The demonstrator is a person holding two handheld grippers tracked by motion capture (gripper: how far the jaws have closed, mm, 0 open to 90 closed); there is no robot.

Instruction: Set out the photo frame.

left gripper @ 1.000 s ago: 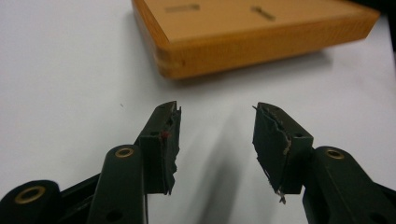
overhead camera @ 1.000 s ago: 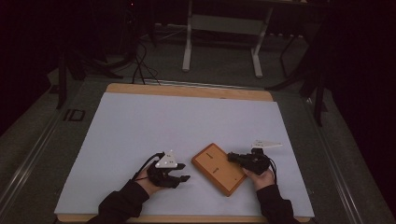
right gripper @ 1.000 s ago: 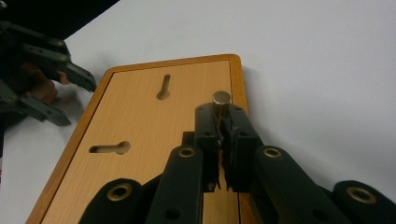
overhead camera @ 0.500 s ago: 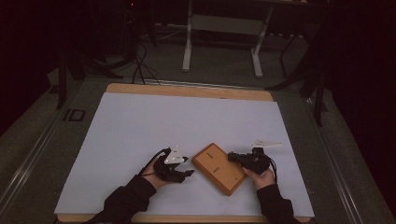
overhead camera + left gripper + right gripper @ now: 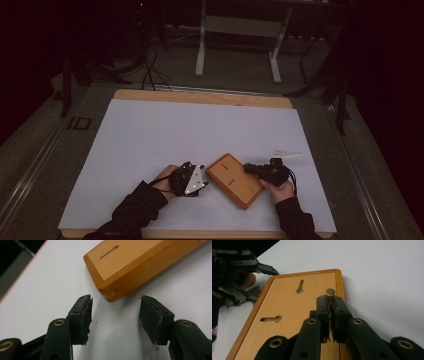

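Observation:
A flat wooden board (image 5: 235,181) with two keyhole slots lies askew on the white table, near its front edge. My left gripper (image 5: 204,184) sits just left of it, and its jaws have just been opening. In the left gripper view this gripper (image 5: 116,305) is open, the board's rounded corner (image 5: 110,293) lies just ahead of the gap, and the pads touch nothing. My right gripper (image 5: 248,169) rests over the board's right end. Its jaws (image 5: 330,300) are shut, with a small metal peg (image 5: 330,292) standing on the board (image 5: 287,305) right at their tips. I cannot tell whether they pinch it.
The white table top (image 5: 190,135) has open room behind and to the left of the board. A pale flat piece (image 5: 286,153) shows just behind the right gripper. Beyond the far wooden edge, a metal stand (image 5: 237,45) and cables (image 5: 150,70) are on the floor.
My left gripper has edged right, closer to the board's corner. The right gripper and the board have kept still.

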